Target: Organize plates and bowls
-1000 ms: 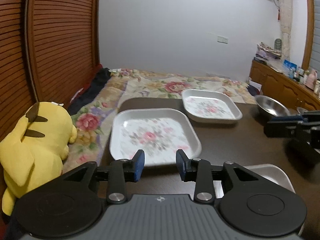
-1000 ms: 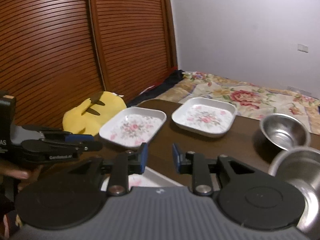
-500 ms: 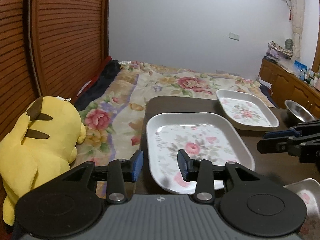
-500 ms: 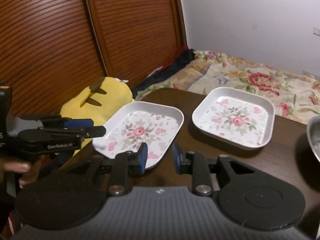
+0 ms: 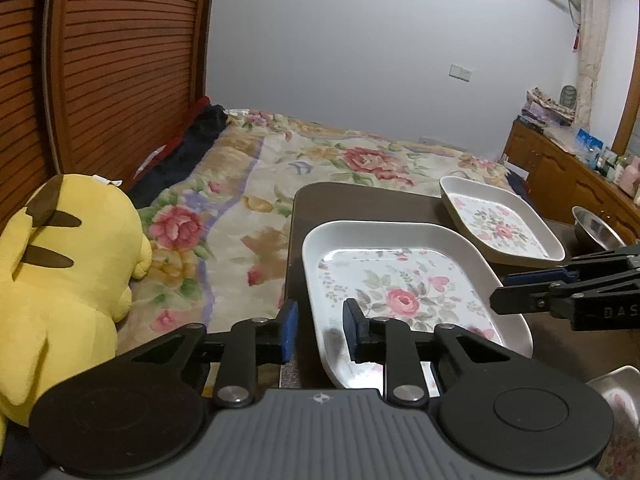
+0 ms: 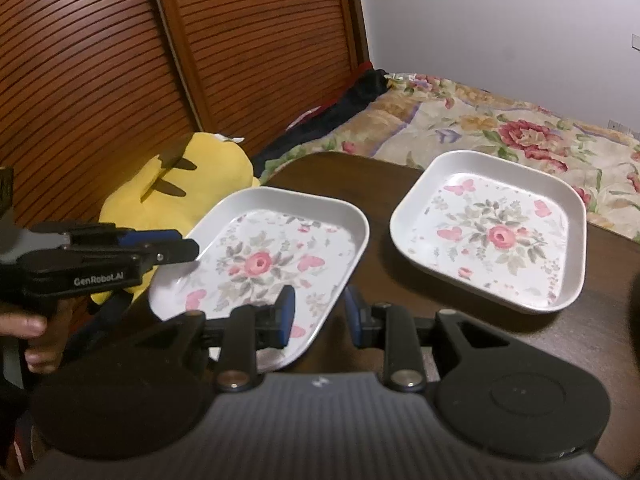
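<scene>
Left claw (image 5: 318, 326) straddles the near-left rim of the white square floral-print plate (image 5: 400, 292); jaws have just been closing to a narrow gap, rim between them, pads not yet visibly pressing. Right claw (image 6: 318, 316) also narrow, hovering over the same plate's near-right corner, gripping nothing. Plate sits at the left edge of the dark brown worktop (image 6: 600, 320); a second matching floral plate (image 6: 492, 232) lies apart at about 2 o'clock from it. Steel bowl (image 5: 596, 228) at far right in the left wrist view. Yellow plush toy (image 5: 60, 272) at 9 o'clock, off the worktop. Step judged: securing the first plate for stacking. Next move calls for a firm pinch on the rim, then a level lift towards the second plate.
</scene>
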`<state>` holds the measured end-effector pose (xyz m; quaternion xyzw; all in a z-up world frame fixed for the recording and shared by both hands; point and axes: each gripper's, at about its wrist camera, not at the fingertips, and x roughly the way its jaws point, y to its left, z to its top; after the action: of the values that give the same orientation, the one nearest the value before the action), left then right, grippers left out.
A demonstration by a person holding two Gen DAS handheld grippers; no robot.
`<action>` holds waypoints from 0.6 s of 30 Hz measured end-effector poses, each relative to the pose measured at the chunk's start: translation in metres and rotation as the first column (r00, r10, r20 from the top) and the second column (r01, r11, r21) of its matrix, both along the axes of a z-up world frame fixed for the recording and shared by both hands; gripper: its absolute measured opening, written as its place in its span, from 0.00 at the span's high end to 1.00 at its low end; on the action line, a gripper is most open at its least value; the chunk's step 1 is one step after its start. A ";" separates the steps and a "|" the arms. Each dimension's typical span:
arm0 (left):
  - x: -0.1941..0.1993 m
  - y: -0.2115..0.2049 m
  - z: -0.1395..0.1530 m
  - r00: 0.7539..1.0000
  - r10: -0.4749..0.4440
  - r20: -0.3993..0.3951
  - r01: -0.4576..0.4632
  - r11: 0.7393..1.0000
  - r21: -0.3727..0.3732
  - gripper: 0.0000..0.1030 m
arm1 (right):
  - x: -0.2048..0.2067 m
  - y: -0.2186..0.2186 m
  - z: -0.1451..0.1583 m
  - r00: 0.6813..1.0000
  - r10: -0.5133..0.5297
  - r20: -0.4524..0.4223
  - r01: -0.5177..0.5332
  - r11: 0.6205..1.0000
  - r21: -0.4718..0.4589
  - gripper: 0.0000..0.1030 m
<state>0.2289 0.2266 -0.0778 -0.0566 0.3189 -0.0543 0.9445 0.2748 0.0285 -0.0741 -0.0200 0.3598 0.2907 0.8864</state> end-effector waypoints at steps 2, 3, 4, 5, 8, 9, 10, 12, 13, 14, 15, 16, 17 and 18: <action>0.000 -0.001 -0.001 1.000 -0.006 0.001 0.006 1.000 -0.004 0.75 | 0.003 0.001 -0.001 1.000 0.001 -0.006 -0.001 1.000 0.001 0.72; 0.000 -0.001 -0.001 1.000 -0.010 0.001 0.010 1.000 -0.005 0.75 | 0.004 0.002 -0.002 1.000 0.001 -0.006 -0.001 1.000 -0.001 0.72; 0.000 -0.002 -0.001 1.000 -0.014 0.000 0.014 1.000 -0.006 0.75 | 0.004 0.002 -0.002 1.000 0.002 -0.007 -0.002 1.000 -0.002 0.72; -0.001 -0.002 -0.002 1.000 -0.016 -0.001 0.016 1.000 -0.007 0.75 | 0.005 0.003 -0.003 1.000 0.004 -0.011 -0.005 1.000 -0.003 0.72; -0.001 -0.003 -0.003 1.000 -0.021 -0.004 0.021 1.000 -0.011 0.75 | 0.006 0.005 -0.005 1.000 0.008 -0.011 -0.008 1.000 -0.013 0.72; -0.002 -0.003 -0.004 1.000 -0.021 -0.004 0.020 1.000 -0.011 0.75 | 0.006 0.006 -0.006 1.000 0.009 -0.012 -0.009 1.000 -0.015 0.72; -0.002 -0.002 -0.004 1.000 -0.021 -0.004 0.021 1.000 -0.012 0.75 | 0.007 0.006 -0.006 1.000 0.009 -0.015 -0.009 1.000 -0.015 0.72; -0.003 -0.003 -0.004 1.000 -0.019 -0.006 0.019 1.000 -0.012 0.78 | 0.008 0.006 -0.008 1.000 0.009 -0.022 -0.010 1.000 -0.016 0.72; -0.003 -0.004 -0.005 1.000 -0.019 -0.007 0.019 1.000 -0.012 0.78 | 0.008 0.006 -0.009 1.000 0.009 -0.023 -0.010 1.000 -0.019 0.72; -0.003 -0.004 -0.005 1.000 -0.019 -0.008 0.019 1.000 -0.012 0.81 | 0.009 0.006 -0.010 1.000 0.010 -0.025 -0.011 1.000 -0.019 0.73; -0.004 -0.004 -0.006 1.000 -0.018 -0.007 0.018 1.000 -0.010 0.82 | 0.009 0.006 -0.011 1.000 0.010 -0.028 -0.010 1.000 -0.019 0.73; -0.004 -0.004 -0.006 1.000 -0.016 -0.007 0.016 1.000 -0.009 0.82 | 0.009 0.006 -0.011 0.999 0.009 -0.031 -0.009 1.000 -0.017 0.74; -0.004 -0.004 -0.006 1.000 -0.013 -0.008 0.013 1.000 -0.011 0.85 | 0.009 0.006 -0.012 0.999 0.008 -0.034 -0.008 1.000 -0.016 0.75; -0.005 -0.003 -0.005 1.000 -0.009 -0.010 0.009 1.000 -0.013 0.85 | 0.010 0.006 -0.012 0.999 0.006 -0.036 -0.007 1.000 -0.015 0.76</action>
<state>0.2237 0.2234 -0.0831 -0.0616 0.3238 -0.0605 0.9422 0.2847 0.0348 -0.0863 -0.0227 0.3777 0.2910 0.8787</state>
